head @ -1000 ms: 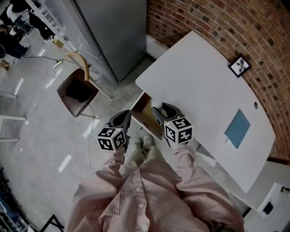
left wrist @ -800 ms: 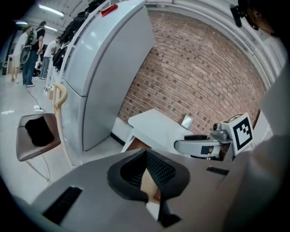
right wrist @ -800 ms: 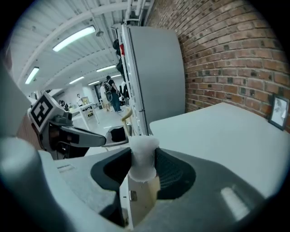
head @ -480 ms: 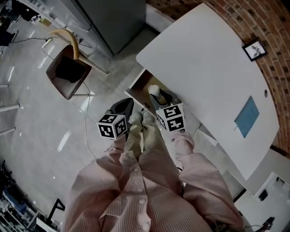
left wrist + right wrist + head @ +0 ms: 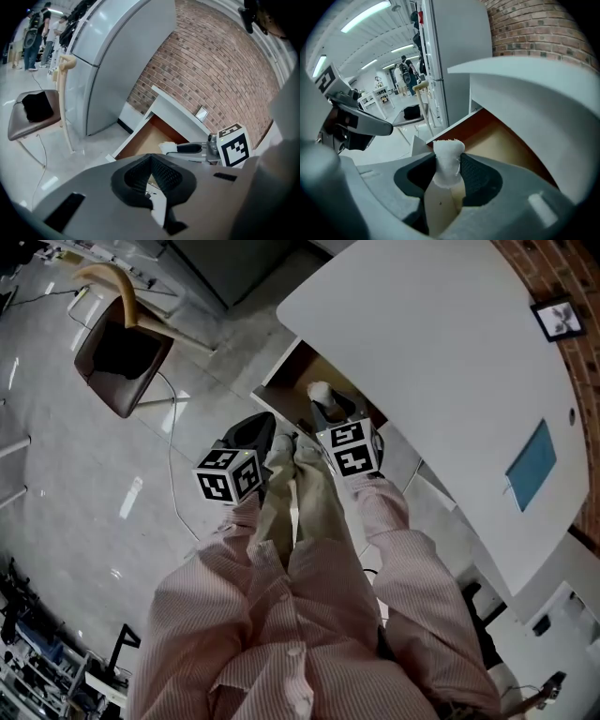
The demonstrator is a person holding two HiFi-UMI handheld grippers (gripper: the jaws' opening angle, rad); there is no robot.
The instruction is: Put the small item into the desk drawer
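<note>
Gripping small white item (image 5: 448,159), long axis along jaws, right gripper (image 5: 328,407) hung over open drawer (image 5: 284,371) near front edge; drawer floor just below. Left gripper (image 5: 261,432) closed, empty, outside drawer.

Readable text: none in any view.
Left marker cube (image 5: 228,474), on the left gripper (image 5: 265,432), in front of the desk (image 5: 441,352): black-and-white square patterns only, no letters or digits.
Right marker cube (image 5: 350,447), on the right gripper (image 5: 328,407), at the front edge of the desk: the same kind of pattern, no letters.
Framed picture (image 5: 557,317), at the far edge of the desk: a dark drawing, no words to read.
Blue cover (image 5: 531,465), on the desk: plain, no print can be read.
</note>
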